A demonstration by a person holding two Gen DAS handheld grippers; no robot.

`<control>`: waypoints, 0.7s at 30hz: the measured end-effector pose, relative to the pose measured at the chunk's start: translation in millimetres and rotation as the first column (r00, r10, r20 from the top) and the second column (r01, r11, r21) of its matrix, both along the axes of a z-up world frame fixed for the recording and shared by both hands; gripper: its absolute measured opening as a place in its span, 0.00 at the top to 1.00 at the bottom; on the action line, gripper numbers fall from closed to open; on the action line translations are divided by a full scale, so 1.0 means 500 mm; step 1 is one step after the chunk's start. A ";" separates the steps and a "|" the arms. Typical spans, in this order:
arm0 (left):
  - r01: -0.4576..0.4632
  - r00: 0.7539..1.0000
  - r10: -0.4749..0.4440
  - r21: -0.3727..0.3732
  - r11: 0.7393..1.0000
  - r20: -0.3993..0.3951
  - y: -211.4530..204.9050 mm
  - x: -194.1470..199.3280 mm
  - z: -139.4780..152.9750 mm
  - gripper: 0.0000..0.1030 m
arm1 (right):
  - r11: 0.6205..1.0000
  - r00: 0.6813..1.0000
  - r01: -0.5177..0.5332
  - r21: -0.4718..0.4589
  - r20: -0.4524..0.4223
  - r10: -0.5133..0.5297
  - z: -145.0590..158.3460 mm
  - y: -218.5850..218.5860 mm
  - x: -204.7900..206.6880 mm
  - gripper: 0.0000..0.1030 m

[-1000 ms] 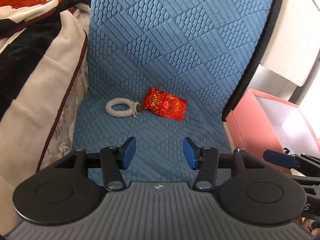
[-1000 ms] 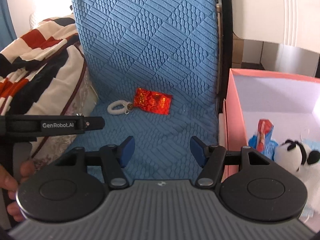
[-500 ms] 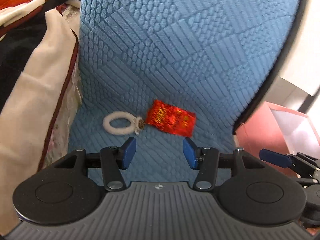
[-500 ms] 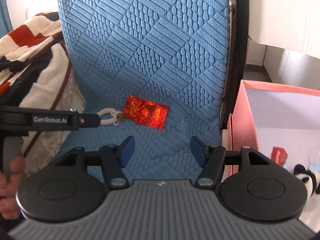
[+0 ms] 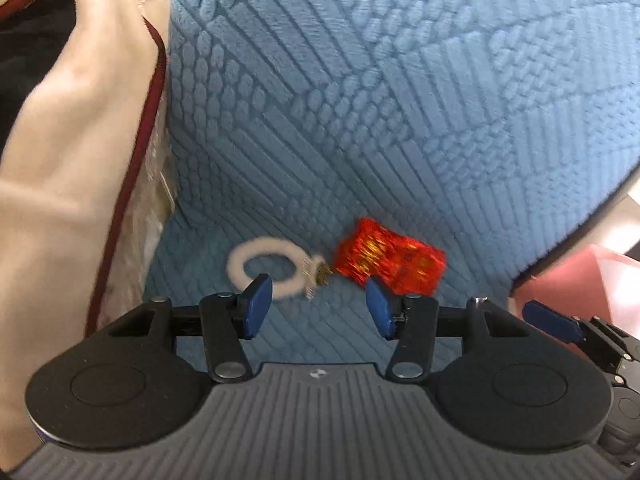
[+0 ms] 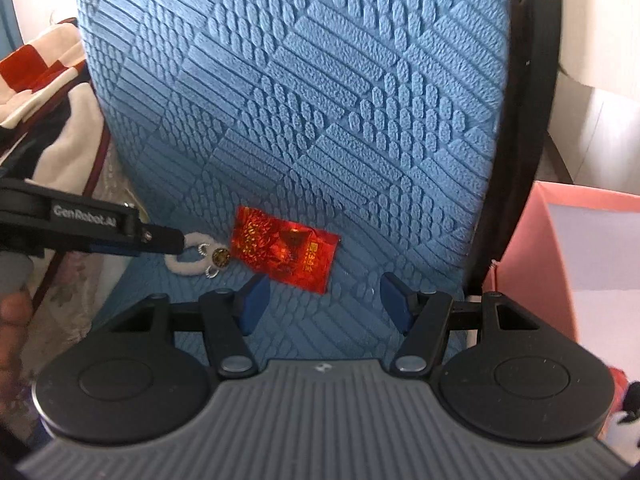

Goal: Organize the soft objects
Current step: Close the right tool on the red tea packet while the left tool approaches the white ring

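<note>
The left gripper (image 5: 319,307) is hanging over the blue cushion (image 5: 400,120) w/ its jaws apart, about half way, and nothing is sitting between them. Its left pad (image 5: 256,304) is overlapping the white ring (image 5: 264,266) in the left wrist view; I cannot tell if it is touching or only in front. The red packet (image 5: 390,264) is lying just beside the ring, on its right, w/ a small metal charm between them.

The right gripper (image 6: 324,304) is also standing open, approx. half, and is holding nothing. The packet (image 6: 286,254) is lying just above its left pad (image 6: 252,304), not between the pads. In this view the left gripper's finger (image 6: 160,236) is reaching over the ring (image 6: 188,264) from the left side.

A pink box (image 6: 560,240) is standing right of the cushion, and a blanket (image 5: 80,160) is lying on the left of it. A hand (image 6: 12,320) is showing at the left edge.
</note>
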State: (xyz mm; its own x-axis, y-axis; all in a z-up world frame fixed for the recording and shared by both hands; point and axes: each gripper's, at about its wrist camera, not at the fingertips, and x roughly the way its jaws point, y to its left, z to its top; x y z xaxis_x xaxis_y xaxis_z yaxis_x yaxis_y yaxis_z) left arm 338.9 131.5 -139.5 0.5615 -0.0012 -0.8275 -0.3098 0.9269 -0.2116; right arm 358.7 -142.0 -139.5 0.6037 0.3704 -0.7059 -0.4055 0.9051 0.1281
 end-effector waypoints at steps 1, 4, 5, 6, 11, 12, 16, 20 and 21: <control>-0.001 1.000 0.001 -0.002 1.000 -0.009 0.008 0.008 -0.004 0.44 | 1.000 1.000 0.001 -0.002 -0.001 -0.001 -0.005 0.001 0.006 0.38; 0.004 1.000 -0.004 -0.003 1.000 -0.030 0.032 0.030 -0.014 0.44 | 1.000 1.000 -0.003 -0.013 -0.007 0.003 -0.022 0.006 0.026 0.38; -0.003 1.000 0.002 -0.006 1.000 -0.031 0.040 0.036 -0.018 0.44 | 1.000 1.000 -0.004 -0.019 -0.006 0.004 -0.027 0.009 0.033 0.38; -0.012 0.999 0.012 -0.019 1.000 -0.033 0.051 0.042 -0.022 0.44 | 1.000 1.000 -0.004 -0.023 -0.007 0.004 -0.033 0.010 0.040 0.38; -0.036 0.998 0.033 -0.046 0.998 -0.052 0.084 0.064 -0.046 0.37 | 1.000 1.000 0.002 -0.019 -0.031 -0.002 -0.062 0.018 0.084 0.38; -0.032 0.998 0.030 -0.036 0.999 -0.061 0.085 0.073 -0.051 0.37 | 1.000 0.999 0.000 -0.018 -0.037 -0.001 -0.067 0.021 0.092 0.38; -0.021 0.995 0.019 -0.012 1.000 -0.095 0.089 0.080 -0.070 0.37 | 1.000 0.996 -0.022 0.021 -0.080 0.024 -0.084 0.036 0.119 0.38; -0.005 0.994 0.005 0.003 1.000 -0.113 0.087 0.084 -0.082 0.36 | 0.998 0.995 -0.057 0.037 -0.084 0.060 -0.095 0.064 0.133 0.38; -0.006 0.993 0.007 0.007 1.000 -0.117 0.088 0.084 -0.084 0.36 | 0.998 0.994 -0.061 0.029 -0.086 0.063 -0.100 0.071 0.136 0.38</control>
